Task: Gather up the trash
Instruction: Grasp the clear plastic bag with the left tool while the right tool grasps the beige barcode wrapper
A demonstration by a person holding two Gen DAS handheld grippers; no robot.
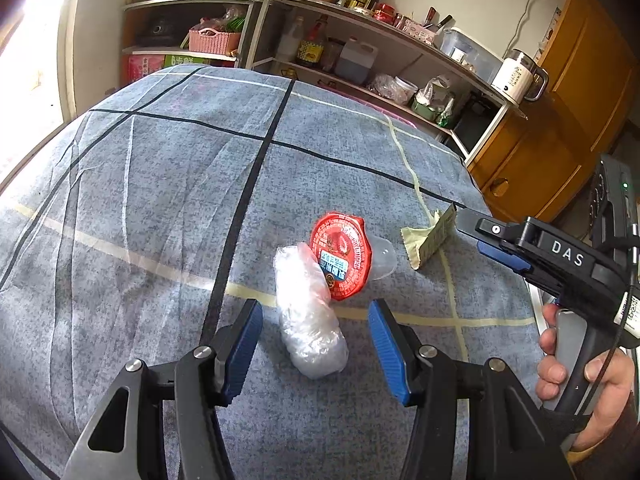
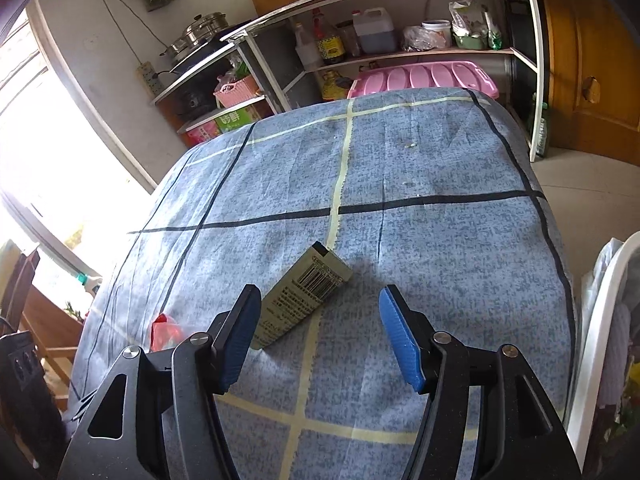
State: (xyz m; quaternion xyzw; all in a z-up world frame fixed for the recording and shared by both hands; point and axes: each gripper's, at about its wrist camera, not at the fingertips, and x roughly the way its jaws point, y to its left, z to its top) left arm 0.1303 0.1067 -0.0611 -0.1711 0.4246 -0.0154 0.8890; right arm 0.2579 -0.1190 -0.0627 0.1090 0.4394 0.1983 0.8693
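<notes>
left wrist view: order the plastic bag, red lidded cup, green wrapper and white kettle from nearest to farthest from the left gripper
1. Plastic bag: crumpled, lying between the open fingers of the left gripper.
2. Red lidded cup: on its side just beyond the bag, touching it.
3. Green wrapper: farther right, at the right gripper tips.
4. White kettle: on the shelf, off the table.

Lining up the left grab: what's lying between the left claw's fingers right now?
In the left wrist view, a crumpled clear plastic bag lies on the cloth between the open left claw's fingers, untouched; the red-lidded cup sits just beyond.

Both wrist cams angled down, close; share blue cloth [image 1: 160, 200]
</notes>
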